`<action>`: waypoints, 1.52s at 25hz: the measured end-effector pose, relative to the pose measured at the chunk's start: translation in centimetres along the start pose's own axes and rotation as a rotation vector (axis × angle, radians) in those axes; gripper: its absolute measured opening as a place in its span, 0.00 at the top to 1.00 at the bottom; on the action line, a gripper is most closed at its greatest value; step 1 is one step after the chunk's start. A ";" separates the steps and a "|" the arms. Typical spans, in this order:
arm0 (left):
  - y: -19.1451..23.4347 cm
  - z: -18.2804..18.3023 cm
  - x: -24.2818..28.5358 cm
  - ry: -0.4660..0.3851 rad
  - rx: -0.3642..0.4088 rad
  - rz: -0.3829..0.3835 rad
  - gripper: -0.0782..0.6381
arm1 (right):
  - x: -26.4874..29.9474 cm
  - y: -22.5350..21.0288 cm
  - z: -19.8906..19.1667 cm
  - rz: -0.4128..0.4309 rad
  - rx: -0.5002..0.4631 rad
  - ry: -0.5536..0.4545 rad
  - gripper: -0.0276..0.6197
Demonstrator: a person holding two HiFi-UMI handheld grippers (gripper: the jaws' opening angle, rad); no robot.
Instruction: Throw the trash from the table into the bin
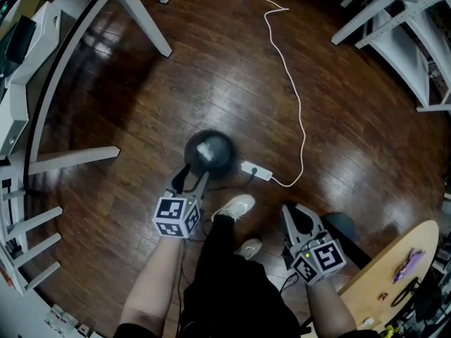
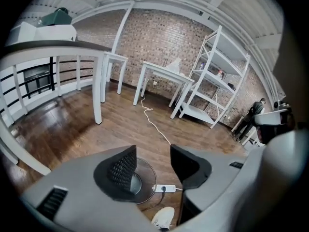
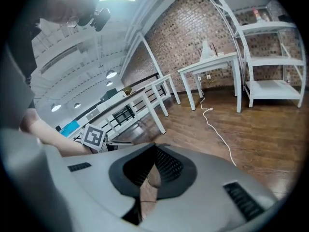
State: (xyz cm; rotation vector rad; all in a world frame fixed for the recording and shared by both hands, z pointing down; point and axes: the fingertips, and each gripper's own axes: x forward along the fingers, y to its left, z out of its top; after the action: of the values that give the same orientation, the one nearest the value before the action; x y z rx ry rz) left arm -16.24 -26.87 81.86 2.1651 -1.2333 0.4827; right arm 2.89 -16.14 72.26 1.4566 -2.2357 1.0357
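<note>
Trash [image 1: 204, 148]: small pale crumpled scrap, lying inside bin [image 1: 227, 157]. Bin round, dark, on wood floor, white power strip [image 1: 256, 170] just beside. Left gripper [image 1: 192, 178]: tips at bin's near rim, jaws parted, nothing between. Right gripper [image 1: 296, 215]: near wooden table [image 1: 394, 259], jaws pressed together, empty. Marker cube [image 1: 176, 217]: black-and-white square codes.

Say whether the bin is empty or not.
Not empty: the head view shows a pale piece lying inside the black bin.
</note>
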 end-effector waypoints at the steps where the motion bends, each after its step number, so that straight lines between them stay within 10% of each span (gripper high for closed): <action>1: -0.5 0.8 -0.6 -0.012 0.015 -0.010 0.59 | -0.4 0.3 0.6 0.000 -0.006 -0.013 0.95; 7: -4.8 8.7 -4.4 -0.150 0.105 -0.085 0.84 | -3.9 1.4 6.1 -0.022 -0.062 -0.143 0.95; 13: -11.0 18.5 -9.5 -0.323 0.158 -0.199 0.87 | -11.8 1.7 12.2 -0.116 -0.100 -0.304 0.95; 21: -26.6 29.2 -10.0 -0.474 0.306 -0.517 0.86 | -28.0 -3.4 18.5 -0.440 -0.101 -0.590 0.95; 31: -51.8 25.8 -12.4 -0.413 0.461 -1.110 0.87 | -49.2 -3.6 8.8 -1.009 0.078 -0.820 0.95; 38: -66.8 16.6 -20.7 -0.284 0.520 -1.488 0.87 | -62.5 2.7 -4.0 -1.400 0.257 -0.947 0.95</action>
State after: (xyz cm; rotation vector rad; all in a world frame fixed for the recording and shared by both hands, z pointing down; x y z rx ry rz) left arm 31.34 1.89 36.37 2.8999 0.6722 -0.2019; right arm 28.26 29.79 37.96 3.2001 -0.7028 0.0864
